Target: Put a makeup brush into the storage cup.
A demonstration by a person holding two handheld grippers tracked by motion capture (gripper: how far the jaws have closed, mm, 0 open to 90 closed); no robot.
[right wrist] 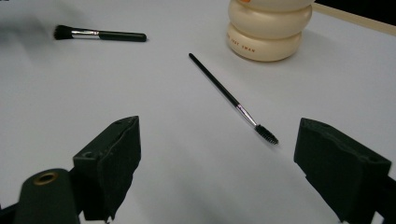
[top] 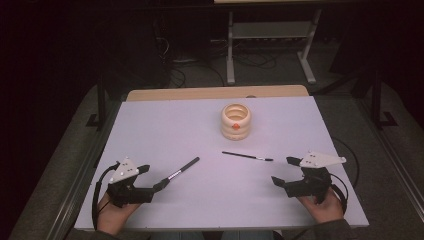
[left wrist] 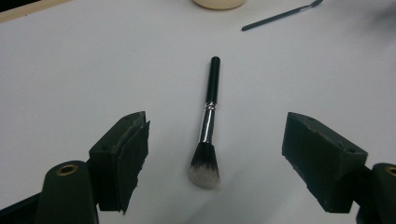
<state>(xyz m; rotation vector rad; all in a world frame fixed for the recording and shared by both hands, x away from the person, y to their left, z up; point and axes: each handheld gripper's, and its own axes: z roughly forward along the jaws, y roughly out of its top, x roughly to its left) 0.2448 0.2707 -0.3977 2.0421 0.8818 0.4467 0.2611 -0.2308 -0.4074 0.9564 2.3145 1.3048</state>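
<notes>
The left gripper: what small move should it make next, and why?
Probably ease the left gripper forward and down over the powder brush. Its jaws stand open and empty, and the brush lies flat on the table between them, just ahead, bristles nearest.

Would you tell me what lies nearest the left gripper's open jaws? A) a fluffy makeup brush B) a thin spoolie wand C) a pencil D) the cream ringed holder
A: the makeup brush lies on the table between the left gripper's open jaws, bristles toward the camera, untouched.

Left gripper [top: 152,180] and right gripper [top: 282,172]: jaws spread wide.
</notes>
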